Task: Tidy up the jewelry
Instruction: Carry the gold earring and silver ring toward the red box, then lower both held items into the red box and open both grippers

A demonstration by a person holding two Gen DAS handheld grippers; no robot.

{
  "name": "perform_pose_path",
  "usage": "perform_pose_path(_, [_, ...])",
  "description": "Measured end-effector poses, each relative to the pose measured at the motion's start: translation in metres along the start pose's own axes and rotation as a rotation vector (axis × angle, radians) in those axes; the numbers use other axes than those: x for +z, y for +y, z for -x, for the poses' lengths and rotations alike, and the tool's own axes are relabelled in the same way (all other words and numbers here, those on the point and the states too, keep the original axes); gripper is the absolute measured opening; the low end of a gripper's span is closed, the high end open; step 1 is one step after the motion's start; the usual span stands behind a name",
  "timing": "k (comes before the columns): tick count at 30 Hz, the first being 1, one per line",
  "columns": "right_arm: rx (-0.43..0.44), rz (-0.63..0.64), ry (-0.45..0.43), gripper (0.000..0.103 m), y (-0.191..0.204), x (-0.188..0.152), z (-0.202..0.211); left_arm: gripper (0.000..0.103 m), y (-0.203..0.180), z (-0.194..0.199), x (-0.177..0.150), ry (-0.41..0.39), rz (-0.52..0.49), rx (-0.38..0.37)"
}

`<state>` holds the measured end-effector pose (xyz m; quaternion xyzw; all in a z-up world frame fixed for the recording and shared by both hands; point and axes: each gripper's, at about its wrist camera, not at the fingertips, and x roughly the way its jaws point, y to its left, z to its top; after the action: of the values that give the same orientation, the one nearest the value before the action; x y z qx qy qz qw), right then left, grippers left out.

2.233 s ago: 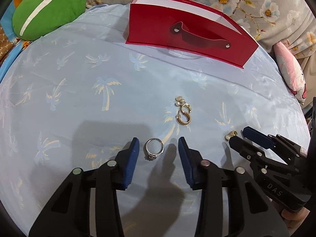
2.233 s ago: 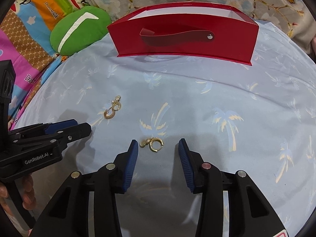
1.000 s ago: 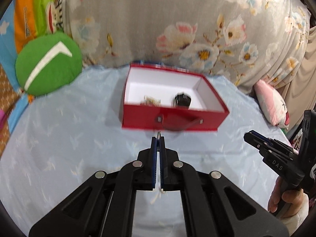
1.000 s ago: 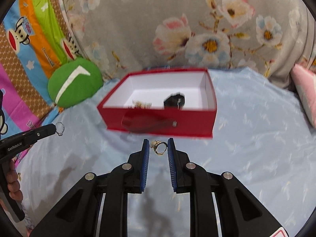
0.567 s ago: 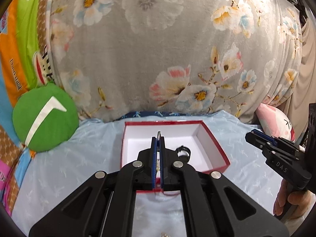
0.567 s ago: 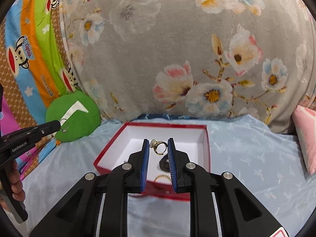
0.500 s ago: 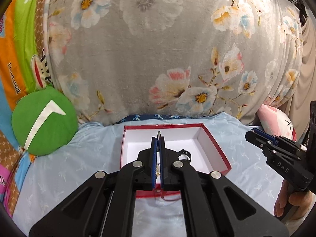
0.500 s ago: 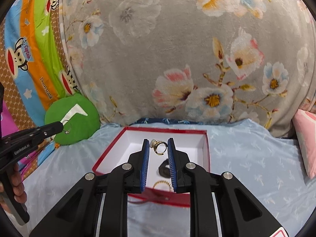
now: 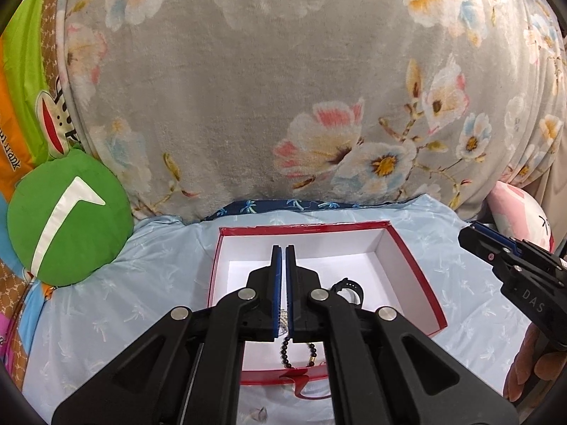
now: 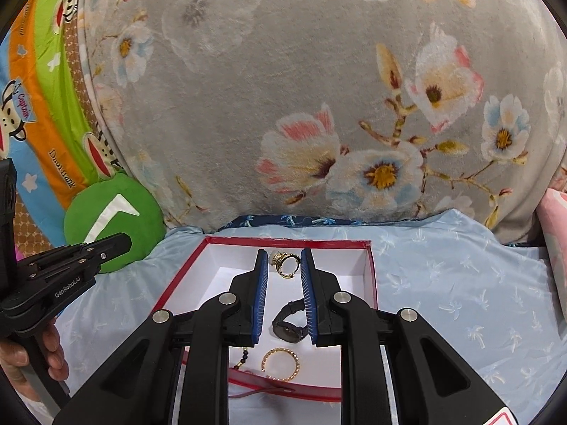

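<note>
Jewelry is lying in the red box, which is sitting open on the pale blue palm-print sheet. On its white floor a black wristwatch is resting near the middle, a gold chain-link ring is lying just in front of it toward the near wall, and a black bead bracelet is curling beside that.

Above the box the right gripper is pinching a gold earring with a small pearl between the blue pads near the tips of its jaws (the hoop is standing upright in the gap).

The left gripper is hovering over the box too, its jaws pressed nearly together; I cannot tell whether anything is caught between them.

A green round cushion is leaning against the floral blanket at the left.
</note>
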<state>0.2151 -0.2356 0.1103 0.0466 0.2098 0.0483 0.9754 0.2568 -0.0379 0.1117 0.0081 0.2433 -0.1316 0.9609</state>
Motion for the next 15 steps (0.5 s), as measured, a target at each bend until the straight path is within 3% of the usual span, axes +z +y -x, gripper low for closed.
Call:
perform_pose_path(10, [-0.033, -0.003, 0.100, 0.017, -0.010, -0.016, -0.056, 0.001, 0.021, -0.034, -0.012, 0.069, 0.036, 0.030])
perform_pose_path(15, [-0.037, -0.004, 0.134, 0.017, -0.012, -0.031, -0.066, 0.003, 0.049, -0.022, -0.059, 0.159, 0.055, 0.019])
